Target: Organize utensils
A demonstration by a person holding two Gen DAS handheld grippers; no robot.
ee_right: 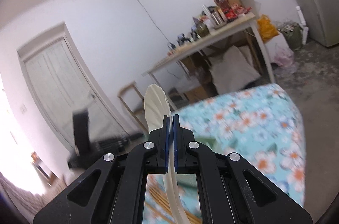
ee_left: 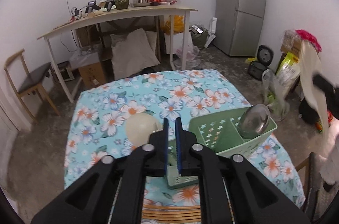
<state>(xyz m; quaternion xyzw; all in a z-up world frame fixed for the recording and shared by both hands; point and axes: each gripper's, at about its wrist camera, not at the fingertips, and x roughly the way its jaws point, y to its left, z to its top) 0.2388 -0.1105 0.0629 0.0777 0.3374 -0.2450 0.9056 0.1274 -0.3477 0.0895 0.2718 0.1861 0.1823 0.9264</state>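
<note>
Just right of your left gripper (ee_left: 172,128), the green plastic caddy (ee_left: 264,139) stands on the flowered tablecloth (ee_left: 131,101). A steel ladle (ee_left: 254,122) is already upright in its far right compartment; the other compartments that show look empty. So I judge the task is only at its start.

Your left gripper is almost closed, with only a thin slit between the pads. A corner of the caddy shows through and under this slit, but I cannot tell if the pads press on it.

Your right gripper (ee_right: 171,118) is closed on the handle of a cream plastic spoon (ee_right: 155,107). Its ribbed head stands up past the fingertips and the handle runs back under the gripper. It is in the air, well right of the caddy, so it is not yet put in.

Left of your left gripper, touching the cloth, lies a cream round bowl-shaped piece (ee_left: 142,130), maybe another utensil. Below both grippers lie wooden sticks (ee_left: 171,213), probably chopsticks. These I think are left to sort.

Take care: the ladle leans over the caddy rim and may block the spoon.
</note>
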